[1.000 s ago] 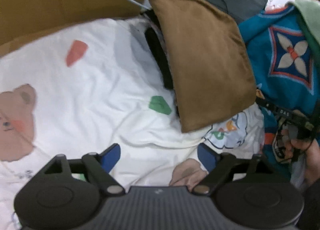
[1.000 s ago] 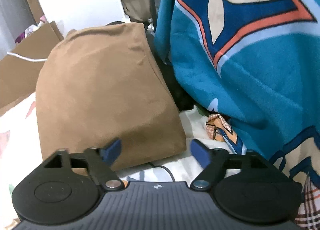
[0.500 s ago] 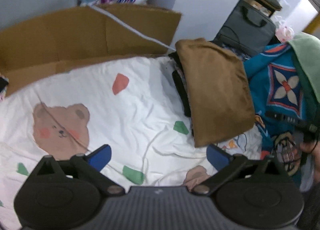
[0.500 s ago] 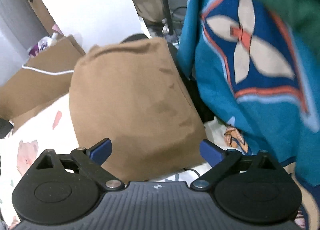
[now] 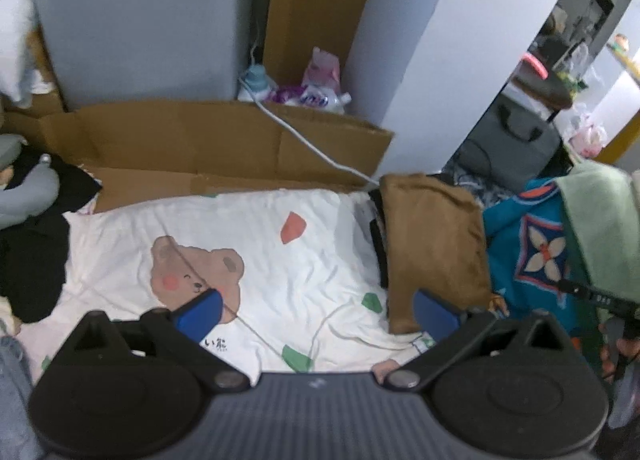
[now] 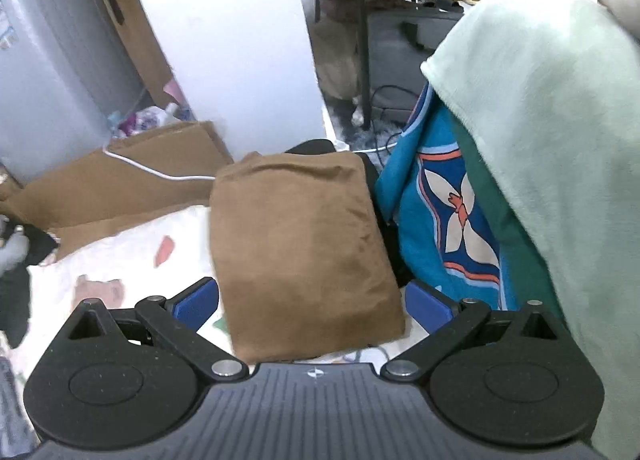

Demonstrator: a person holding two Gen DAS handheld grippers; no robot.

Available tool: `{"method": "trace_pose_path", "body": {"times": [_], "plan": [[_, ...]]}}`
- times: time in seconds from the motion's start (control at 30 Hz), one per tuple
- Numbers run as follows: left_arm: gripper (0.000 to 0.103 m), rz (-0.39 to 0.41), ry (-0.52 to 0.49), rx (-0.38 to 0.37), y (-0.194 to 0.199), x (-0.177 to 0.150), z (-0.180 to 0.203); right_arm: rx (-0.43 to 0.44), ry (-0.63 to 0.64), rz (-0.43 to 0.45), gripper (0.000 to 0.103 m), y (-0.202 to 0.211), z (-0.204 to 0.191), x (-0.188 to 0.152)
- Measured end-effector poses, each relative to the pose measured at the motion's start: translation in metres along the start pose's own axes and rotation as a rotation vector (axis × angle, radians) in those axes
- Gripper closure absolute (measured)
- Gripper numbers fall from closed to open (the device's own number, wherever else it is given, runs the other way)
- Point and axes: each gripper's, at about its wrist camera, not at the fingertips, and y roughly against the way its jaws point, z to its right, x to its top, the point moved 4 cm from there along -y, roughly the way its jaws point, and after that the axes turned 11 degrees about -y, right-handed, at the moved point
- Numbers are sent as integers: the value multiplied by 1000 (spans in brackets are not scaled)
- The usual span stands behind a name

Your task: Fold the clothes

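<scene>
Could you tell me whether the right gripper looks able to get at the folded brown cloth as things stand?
Probably yes: the right gripper is empty, its jaws opening, and the brown cloth lies uncovered directly ahead of it.

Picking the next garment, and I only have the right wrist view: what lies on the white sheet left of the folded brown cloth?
Observer: In the left wrist view, no garment lies between the bear print and the brown cloth; the white sheet shows only coloured patches there.
Operator: And the dark blur at my left edge?
Observer: A crumpled black garment, overlapping the sheet's left edge.
Operator: Anything under the brown cloth?
Observer: A black strip shows beneath it, along the edge facing the bear.
</scene>
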Motion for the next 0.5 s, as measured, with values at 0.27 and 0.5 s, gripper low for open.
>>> {"method": "trace_pose_path", "body": {"times": [0.27,0.5], "plan": [[0,32,26,36,89,-31,-19,28,0,10,1,69,-18,-3],[0,60,88,131,152,-81,-41,137,48,41,1,137,-50,-3]]}}
